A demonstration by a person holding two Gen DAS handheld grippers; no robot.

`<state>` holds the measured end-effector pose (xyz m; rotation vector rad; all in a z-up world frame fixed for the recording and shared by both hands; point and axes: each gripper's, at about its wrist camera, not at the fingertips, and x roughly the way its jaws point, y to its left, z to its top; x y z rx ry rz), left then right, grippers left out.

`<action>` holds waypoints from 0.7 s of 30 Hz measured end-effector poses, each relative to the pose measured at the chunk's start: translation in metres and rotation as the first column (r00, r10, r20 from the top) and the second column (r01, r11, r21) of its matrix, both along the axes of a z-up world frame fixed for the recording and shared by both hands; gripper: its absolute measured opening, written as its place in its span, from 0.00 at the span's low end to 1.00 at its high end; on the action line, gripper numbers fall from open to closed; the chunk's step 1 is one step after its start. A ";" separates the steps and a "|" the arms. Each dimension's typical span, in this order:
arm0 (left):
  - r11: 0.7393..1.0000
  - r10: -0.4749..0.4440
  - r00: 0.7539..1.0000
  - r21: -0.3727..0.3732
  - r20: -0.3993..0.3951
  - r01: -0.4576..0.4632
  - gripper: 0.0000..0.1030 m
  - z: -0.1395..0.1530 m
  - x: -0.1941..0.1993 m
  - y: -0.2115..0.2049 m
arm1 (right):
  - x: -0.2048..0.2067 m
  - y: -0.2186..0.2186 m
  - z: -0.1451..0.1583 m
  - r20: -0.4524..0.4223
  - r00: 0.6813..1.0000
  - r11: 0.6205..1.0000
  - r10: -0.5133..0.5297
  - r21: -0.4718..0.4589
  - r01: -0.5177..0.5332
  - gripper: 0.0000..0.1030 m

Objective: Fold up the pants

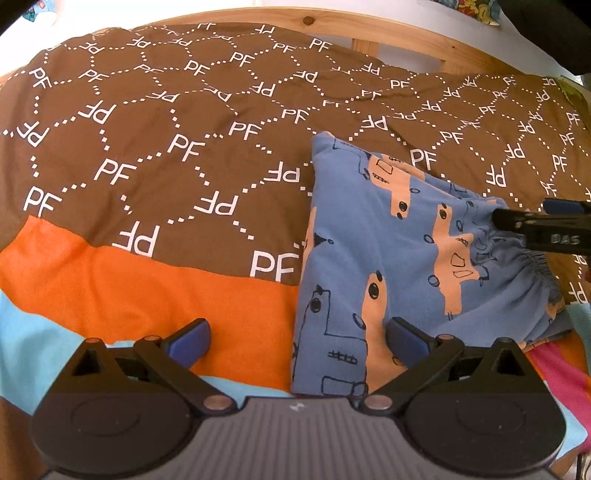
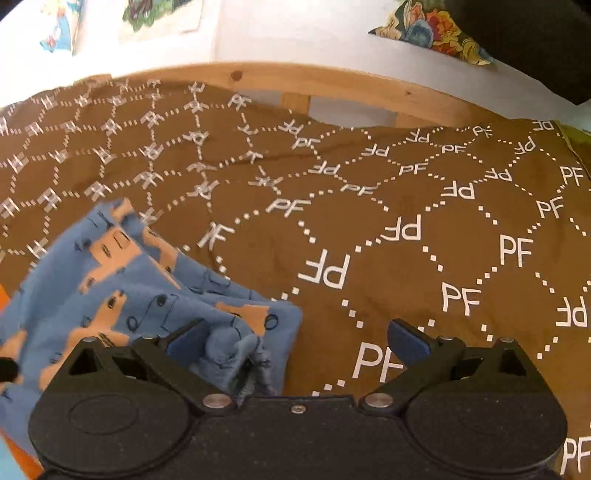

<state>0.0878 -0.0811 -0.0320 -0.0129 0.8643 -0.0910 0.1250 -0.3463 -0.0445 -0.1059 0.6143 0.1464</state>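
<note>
Blue pants (image 1: pixel 373 236) printed with orange vehicles lie folded on the brown "PF" duvet (image 1: pixel 147 129), with the gathered waistband (image 1: pixel 532 273) at the right. My left gripper (image 1: pixel 299 343) is open at the near edge of the pants. The folded left edge of the pants runs between its fingers, and the right pad (image 1: pixel 406 341) rests over the cloth. My right gripper (image 2: pixel 297 343) is open too. A bunched piece of waistband (image 2: pixel 236 354) sits against its left pad (image 2: pixel 188 341). From the left wrist view, the right gripper (image 1: pixel 532 225) hovers over the waistband.
A wooden bed rail (image 2: pixel 332 83) and a white wall (image 2: pixel 295 33) run behind the duvet. A flowered cushion (image 2: pixel 432 33) lies at the back right. An orange band (image 1: pixel 147 288) and light blue cloth (image 1: pixel 33 321) cover the near edge of the bed.
</note>
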 end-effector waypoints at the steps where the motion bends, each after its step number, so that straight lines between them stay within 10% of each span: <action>1: 1.000 -0.001 1.000 -0.002 0.001 0.001 1.00 0.000 0.000 0.000 | -0.002 -0.002 0.003 -0.008 1.000 1.000 0.006 0.027 -0.006 0.99; 21: 0.997 -0.060 0.998 -0.056 -0.003 0.060 1.00 0.009 -0.009 0.011 | -0.031 -0.008 0.003 -0.278 0.954 0.981 0.116 0.184 -0.066 0.99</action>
